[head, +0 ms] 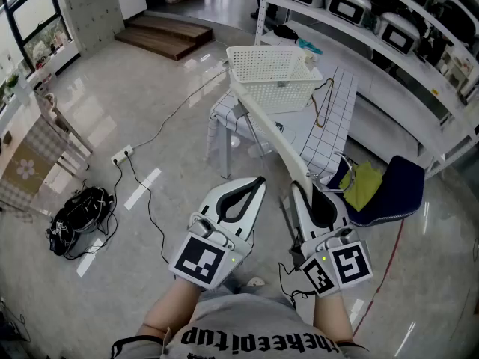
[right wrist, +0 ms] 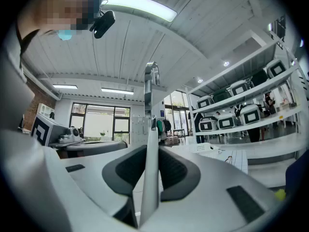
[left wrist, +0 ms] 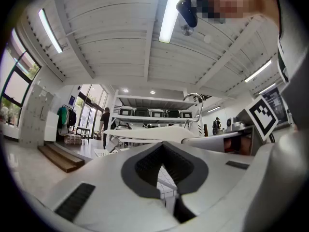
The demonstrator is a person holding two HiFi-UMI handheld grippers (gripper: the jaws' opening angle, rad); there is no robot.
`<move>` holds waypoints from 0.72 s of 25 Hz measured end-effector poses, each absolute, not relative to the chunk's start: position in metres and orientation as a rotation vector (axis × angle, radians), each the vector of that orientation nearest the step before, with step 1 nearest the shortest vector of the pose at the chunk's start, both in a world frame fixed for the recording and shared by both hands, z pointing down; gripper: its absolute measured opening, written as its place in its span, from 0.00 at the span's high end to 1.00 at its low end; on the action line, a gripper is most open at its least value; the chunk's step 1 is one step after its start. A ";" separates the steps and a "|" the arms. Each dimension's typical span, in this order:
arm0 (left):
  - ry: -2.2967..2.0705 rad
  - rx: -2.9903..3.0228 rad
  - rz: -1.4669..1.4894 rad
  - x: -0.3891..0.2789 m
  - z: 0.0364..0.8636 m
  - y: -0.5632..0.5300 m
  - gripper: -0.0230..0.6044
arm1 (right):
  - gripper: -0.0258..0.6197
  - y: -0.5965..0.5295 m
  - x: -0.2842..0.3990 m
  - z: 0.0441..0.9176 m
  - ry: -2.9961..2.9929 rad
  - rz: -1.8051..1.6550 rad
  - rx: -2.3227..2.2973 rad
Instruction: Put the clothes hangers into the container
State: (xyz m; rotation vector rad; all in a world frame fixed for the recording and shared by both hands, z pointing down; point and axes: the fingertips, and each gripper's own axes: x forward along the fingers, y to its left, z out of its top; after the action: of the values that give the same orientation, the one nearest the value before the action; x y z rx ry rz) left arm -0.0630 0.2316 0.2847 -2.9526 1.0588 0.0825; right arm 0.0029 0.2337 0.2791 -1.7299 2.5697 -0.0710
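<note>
your right gripper [head: 303,193] pinches the white hanger [head: 268,129]; its far end meets the basket [head: 277,88] corner. hold firm, clear the rim, then release. left gripper [head: 254,185] is pressed together, empty.

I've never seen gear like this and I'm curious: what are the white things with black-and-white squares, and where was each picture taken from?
There is no robot here. A person holds a hand-worked pair of tongs in each hand, and the cubes with square markers are part of those tools. The head view comes from a camera on the person's head, looking steeply down. The two gripper views come from cameras riding on each tool, looking along its tongs. The right tongs are closed on a white clothes hanger, whose long arm reaches toward a white basket. The basket stands on a small table with a checked cloth. The left tongs are together, with nothing between them.
</note>
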 end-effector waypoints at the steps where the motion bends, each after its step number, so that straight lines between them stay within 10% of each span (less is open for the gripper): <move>1: 1.058 -2.951 0.084 -0.064 0.284 0.231 0.92 | 0.82 0.233 0.002 0.278 2.569 -0.068 -1.730; 18: 1.007 -2.948 0.135 -0.101 0.282 0.213 0.92 | 0.82 0.220 -0.035 0.278 2.537 -0.015 -1.779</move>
State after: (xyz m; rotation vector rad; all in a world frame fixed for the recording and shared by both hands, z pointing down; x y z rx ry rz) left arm -0.1006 0.2134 0.2825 -2.9480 1.0074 0.1350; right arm -0.0348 0.2204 0.2785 -1.7793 2.5372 -0.0149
